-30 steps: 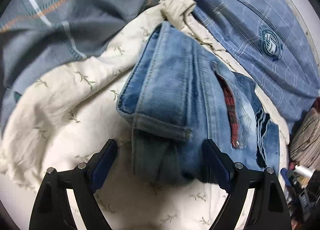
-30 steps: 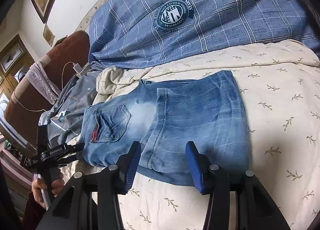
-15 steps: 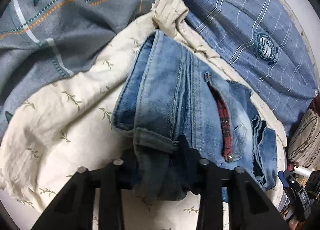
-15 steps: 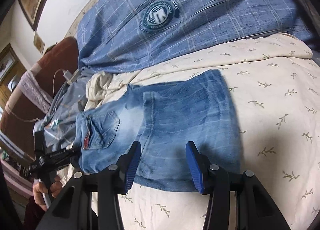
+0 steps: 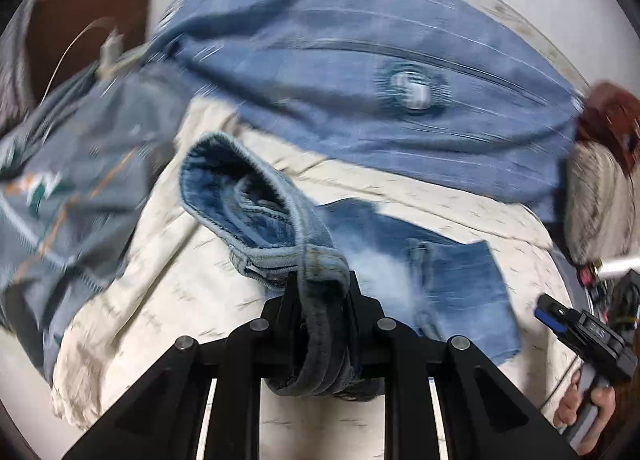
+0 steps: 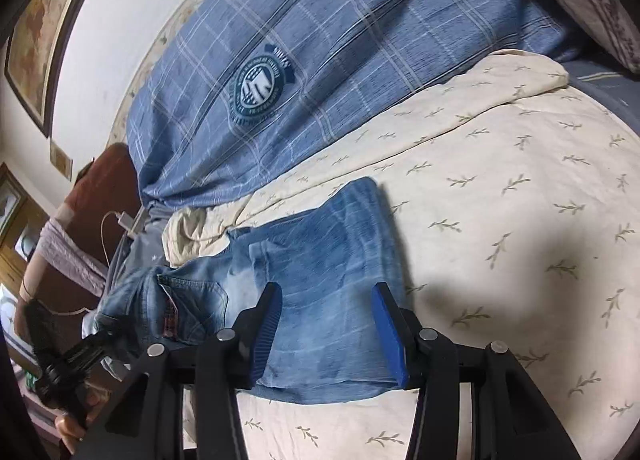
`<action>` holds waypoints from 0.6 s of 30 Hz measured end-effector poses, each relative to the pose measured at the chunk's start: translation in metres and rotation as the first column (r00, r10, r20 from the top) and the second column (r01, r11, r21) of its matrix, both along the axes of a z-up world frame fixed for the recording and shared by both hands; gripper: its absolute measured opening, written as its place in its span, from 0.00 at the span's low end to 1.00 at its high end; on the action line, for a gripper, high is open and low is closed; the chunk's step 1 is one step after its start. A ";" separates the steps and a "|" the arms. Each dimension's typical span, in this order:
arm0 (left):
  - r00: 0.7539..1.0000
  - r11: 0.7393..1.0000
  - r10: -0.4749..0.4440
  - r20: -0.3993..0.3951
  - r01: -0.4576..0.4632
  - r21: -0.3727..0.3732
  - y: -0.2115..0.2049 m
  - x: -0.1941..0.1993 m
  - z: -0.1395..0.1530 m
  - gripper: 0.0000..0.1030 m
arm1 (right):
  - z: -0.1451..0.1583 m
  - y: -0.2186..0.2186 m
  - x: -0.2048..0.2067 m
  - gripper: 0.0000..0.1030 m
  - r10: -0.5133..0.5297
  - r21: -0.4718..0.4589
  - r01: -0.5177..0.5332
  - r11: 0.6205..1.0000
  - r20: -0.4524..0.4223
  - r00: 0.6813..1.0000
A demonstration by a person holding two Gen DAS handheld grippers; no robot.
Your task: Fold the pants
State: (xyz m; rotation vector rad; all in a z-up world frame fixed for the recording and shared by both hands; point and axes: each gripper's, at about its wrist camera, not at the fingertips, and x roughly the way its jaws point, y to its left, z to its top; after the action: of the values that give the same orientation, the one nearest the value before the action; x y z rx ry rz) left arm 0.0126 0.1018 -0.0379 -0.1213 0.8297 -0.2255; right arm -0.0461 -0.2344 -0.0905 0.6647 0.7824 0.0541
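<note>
The blue denim pants [image 6: 320, 280] lie partly folded on a cream leaf-print sheet [image 6: 500, 220]. My left gripper [image 5: 320, 292] is shut on the waistband end of the pants [image 5: 260, 212] and holds it lifted off the bed; the view is blurred. The lower legs [image 5: 452, 288] still lie flat beyond. My right gripper [image 6: 328, 324] is open, its blue pads straddling the folded leg end just above the fabric. The left gripper [image 6: 72, 356] shows at the lower left of the right wrist view, the right gripper [image 5: 580, 332] at the right edge of the left wrist view.
A blue plaid blanket with a round crest [image 6: 320, 72] lies behind the pants. A grey patterned cloth [image 5: 72, 188] bunches at the left. A brown headboard [image 6: 100, 188] with a white charger cable [image 6: 124, 220] stands beyond. A pillow [image 5: 596, 196] sits at right.
My left gripper closed on the waistband end and lifted it, swinging the view toward the leg end. My right gripper moved closer over the leg end and stayed open.
</note>
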 end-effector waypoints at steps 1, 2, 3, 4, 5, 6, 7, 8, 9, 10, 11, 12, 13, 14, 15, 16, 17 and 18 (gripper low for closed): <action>1.000 1.000 -0.028 0.008 0.028 0.011 -0.014 -0.001 0.005 0.19 | 0.000 -0.004 -0.001 0.49 -0.012 0.008 0.012 1.000 0.000 1.000; 0.998 0.998 -0.061 0.016 0.061 0.023 -0.029 -0.002 0.010 0.19 | 0.000 -0.010 -0.003 0.49 -0.026 0.020 0.026 0.999 0.001 1.000; 0.996 0.996 -0.085 0.021 0.084 0.034 -0.041 -0.002 0.014 0.19 | 0.000 -0.014 -0.004 0.49 -0.035 0.029 0.035 0.999 0.001 0.999; 0.993 0.992 -0.116 0.026 0.114 0.050 -0.057 -0.004 0.016 0.19 | -0.001 -0.018 -0.005 0.49 -0.045 0.040 0.045 0.998 0.002 0.999; 0.989 0.988 -0.145 0.026 0.143 0.064 -0.072 -0.006 0.018 0.19 | -0.001 -0.023 -0.007 0.49 -0.056 0.053 0.056 0.997 0.003 0.998; 0.982 0.980 -0.185 0.021 0.183 0.080 -0.093 -0.007 0.018 0.19 | -0.001 -0.029 -0.009 0.49 -0.068 0.065 0.067 0.996 0.003 0.998; 0.978 0.974 -0.210 0.015 0.208 0.088 -0.106 -0.008 0.017 0.19 | -0.001 -0.034 -0.010 0.49 -0.078 0.075 0.077 0.994 0.002 0.997; 0.969 0.965 -0.246 0.006 0.245 0.098 -0.125 -0.009 0.014 0.19 | -0.001 -0.041 -0.013 0.49 -0.089 0.090 0.089 0.992 0.000 0.996; 0.961 0.955 -0.278 -0.005 0.277 0.110 -0.143 -0.010 0.010 0.19 | -0.001 -0.045 -0.014 0.49 -0.095 0.100 0.094 0.991 0.000 0.996; 0.955 0.947 -0.297 -0.015 0.297 0.119 -0.156 -0.010 0.005 0.18 | -0.002 -0.049 -0.016 0.49 -0.101 0.110 0.100 0.989 0.002 0.995; 0.947 0.938 -0.320 -0.035 0.322 0.130 -0.173 -0.010 -0.002 0.18 | -0.001 -0.055 -0.018 0.49 -0.106 0.117 0.105 0.988 0.004 0.994; 0.938 0.930 -0.340 -0.062 0.346 0.129 -0.186 -0.009 -0.011 0.17 | -0.001 -0.059 -0.019 0.49 -0.107 0.121 0.105 0.987 0.006 0.994; 0.927 0.921 -0.366 -0.080 0.373 0.111 -0.194 -0.009 -0.016 0.17 | 0.000 -0.062 -0.019 0.49 -0.102 0.132 0.100 0.986 0.008 0.995; 0.916 0.912 -0.391 -0.092 0.399 0.094 -0.200 -0.010 -0.019 0.17 | -0.001 -0.067 -0.019 0.49 -0.087 0.172 0.083 0.982 0.019 0.996; 0.907 0.904 -0.411 -0.092 0.419 0.088 -0.204 -0.013 -0.019 0.17 | -0.002 -0.070 -0.020 0.49 -0.073 0.215 0.065 0.975 0.031 0.997; 0.903 0.899 -0.423 -0.077 0.428 0.091 -0.205 -0.018 -0.016 0.18 | -0.003 -0.073 -0.019 0.55 -0.053 0.275 0.038 0.961 0.050 0.997; 0.897 0.892 -0.438 -0.056 0.442 0.095 -0.205 -0.022 -0.011 0.21 | -0.004 -0.074 -0.019 0.58 -0.041 0.311 0.019 0.950 0.064 0.997; 0.889 0.884 -0.457 -0.028 0.457 0.100 -0.203 -0.027 -0.003 0.31 | -0.005 -0.075 -0.018 0.62 -0.027 0.347 -0.003 0.938 0.081 0.996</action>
State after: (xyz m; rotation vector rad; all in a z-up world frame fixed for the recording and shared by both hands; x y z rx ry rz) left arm -0.0141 -0.1017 -0.0406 0.1777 0.8641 -0.6273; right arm -0.0637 -0.3092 -0.0951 0.9958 0.6924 0.2118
